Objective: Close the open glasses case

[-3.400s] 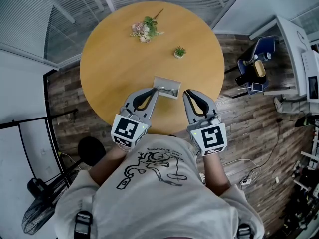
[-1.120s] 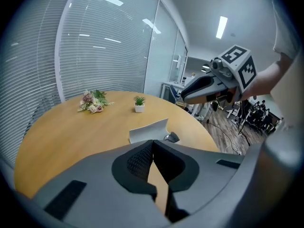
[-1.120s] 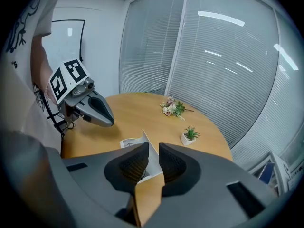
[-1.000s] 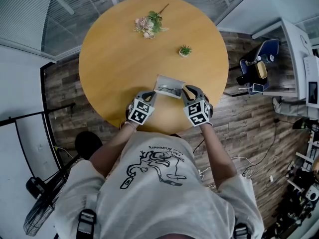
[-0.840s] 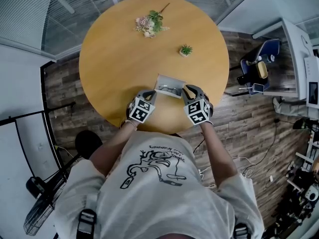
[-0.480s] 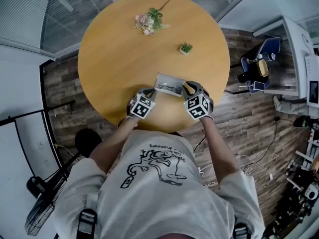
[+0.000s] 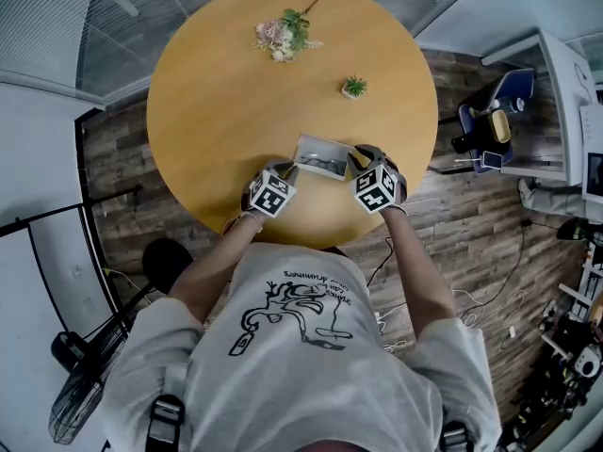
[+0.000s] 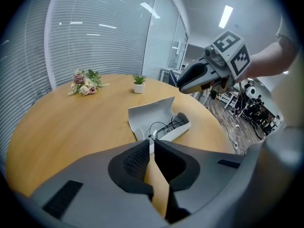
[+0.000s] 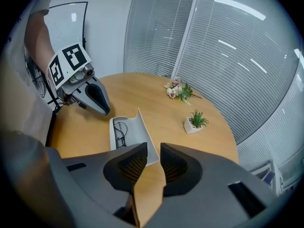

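Observation:
The grey glasses case (image 7: 321,155) lies open near the round table's near edge, its lid (image 8: 151,113) standing up and dark-framed glasses (image 9: 120,132) in the tray. My left gripper (image 7: 286,169) sits just left of the case, low over the table, jaws together and holding nothing (image 8: 152,144). My right gripper (image 7: 359,159) is at the case's right end, jaws a narrow gap apart with nothing between them (image 9: 153,149). Neither gripper visibly touches the case.
A small bunch of flowers (image 7: 285,34) and a tiny potted plant (image 7: 355,87) stand at the far side of the wooden table (image 7: 226,102). A blue chair (image 7: 490,121) is on the floor to the right, and a fan (image 7: 80,398) at the lower left.
Since 3.4 s ago both grippers have gone forward and down to the two ends of the case. In the last second they edged slightly closer; the case still stands open.

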The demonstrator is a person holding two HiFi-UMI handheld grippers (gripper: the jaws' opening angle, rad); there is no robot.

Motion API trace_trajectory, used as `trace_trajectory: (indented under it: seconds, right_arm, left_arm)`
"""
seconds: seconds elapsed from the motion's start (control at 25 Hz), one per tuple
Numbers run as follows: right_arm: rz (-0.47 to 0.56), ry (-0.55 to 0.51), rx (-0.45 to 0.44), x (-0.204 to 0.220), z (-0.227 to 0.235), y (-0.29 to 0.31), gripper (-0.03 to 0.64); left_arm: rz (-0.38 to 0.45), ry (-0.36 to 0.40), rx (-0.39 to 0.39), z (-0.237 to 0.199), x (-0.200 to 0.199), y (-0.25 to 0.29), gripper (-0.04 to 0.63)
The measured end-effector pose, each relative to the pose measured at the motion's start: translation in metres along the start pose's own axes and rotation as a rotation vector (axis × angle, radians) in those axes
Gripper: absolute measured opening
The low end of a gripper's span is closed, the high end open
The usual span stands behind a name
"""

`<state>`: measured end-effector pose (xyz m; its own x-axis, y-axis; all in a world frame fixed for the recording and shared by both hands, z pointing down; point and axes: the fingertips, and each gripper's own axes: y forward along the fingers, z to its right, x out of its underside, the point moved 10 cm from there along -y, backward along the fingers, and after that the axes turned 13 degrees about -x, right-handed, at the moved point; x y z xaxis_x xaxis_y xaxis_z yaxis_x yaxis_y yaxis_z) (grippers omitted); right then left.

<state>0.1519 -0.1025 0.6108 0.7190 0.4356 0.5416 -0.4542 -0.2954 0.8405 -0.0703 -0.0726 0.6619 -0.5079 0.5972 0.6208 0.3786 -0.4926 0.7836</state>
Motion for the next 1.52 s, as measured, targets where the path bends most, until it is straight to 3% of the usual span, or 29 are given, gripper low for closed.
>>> trace_trajectory:
  seconds: [0.36, 0.72, 1.52]
  right_arm:
    - [-0.052, -0.010, -0.032, 0.008, 0.013, 0.021, 0.098]
    - [-0.082, -0.020, -0.067, 0.012, 0.019, 0.034, 0.098]
    - [-0.095, -0.026, -0.085, 0.017, 0.023, 0.044, 0.040]
  left_arm:
    - [-0.040, 0.017, 0.007, -0.002, 0.008, 0.016, 0.028]
    - [-0.072, 0.003, 0.007, -0.002, 0.009, 0.027, 0.087]
    - [-0.103, -0.031, 0.026, -0.004, 0.014, 0.034, 0.069]
